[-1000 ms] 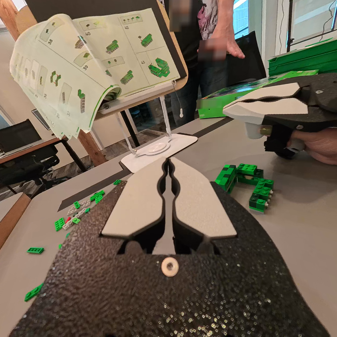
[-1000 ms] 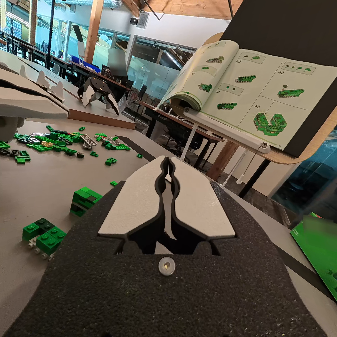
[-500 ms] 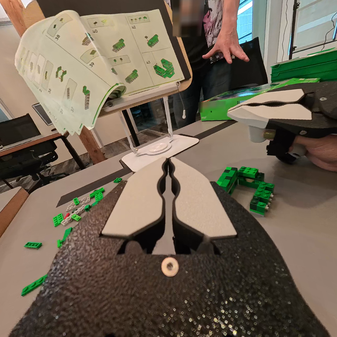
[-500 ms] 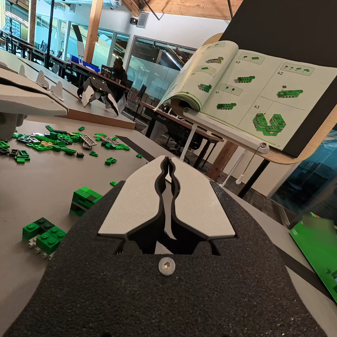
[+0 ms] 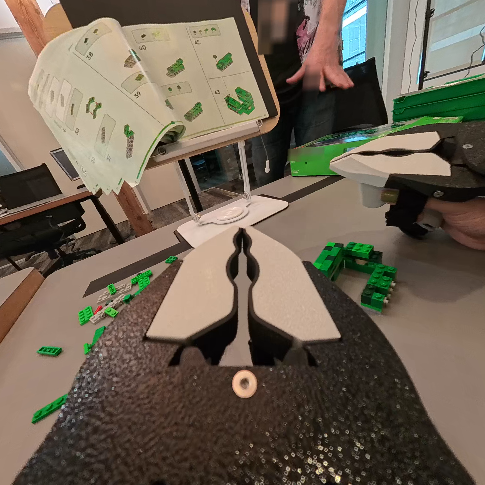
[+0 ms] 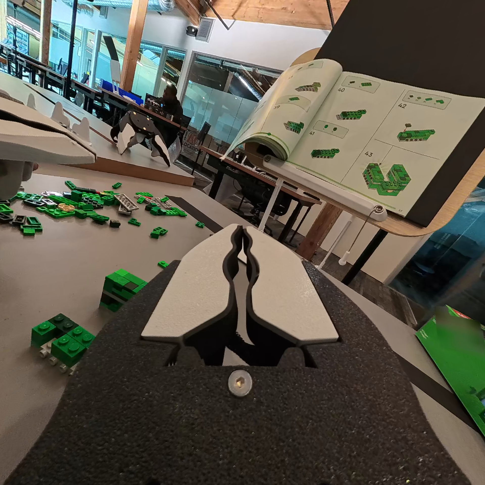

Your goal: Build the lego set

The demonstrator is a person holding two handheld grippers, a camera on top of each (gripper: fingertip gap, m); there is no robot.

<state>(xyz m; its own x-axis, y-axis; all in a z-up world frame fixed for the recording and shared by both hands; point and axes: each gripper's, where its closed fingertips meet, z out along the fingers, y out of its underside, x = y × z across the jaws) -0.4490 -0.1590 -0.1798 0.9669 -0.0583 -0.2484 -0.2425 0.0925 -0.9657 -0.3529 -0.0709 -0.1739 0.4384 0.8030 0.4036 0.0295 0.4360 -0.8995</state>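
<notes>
A U-shaped green lego build (image 5: 359, 270) sits on the grey table right of my left gripper (image 5: 242, 231), which is shut and empty and points at the booklet stand. The same build (image 6: 78, 315) shows at the lower left of the right wrist view, partly hidden by my right gripper (image 6: 242, 228), also shut and empty. The right gripper (image 5: 341, 164) shows in the left wrist view, held above the table right of the build. Loose green and grey pieces (image 5: 115, 296) lie left of the left gripper and spread at the far left in the right wrist view (image 6: 78, 202).
An open instruction booklet (image 5: 157, 76) rests on a tilted stand with a white base (image 5: 231, 215); it also shows in the right wrist view (image 6: 367, 136). A green box (image 5: 367, 149) lies behind. A person (image 5: 315, 65) stands past the table. The box's green side (image 6: 456, 354) lies right. One gripper's finger ends stand about 15 cm off the other's.
The left gripper's view has tilted and shifted slightly, so the booklet sits lower in frame. The person's hand behind the table has moved. The right gripper has barely moved.
</notes>
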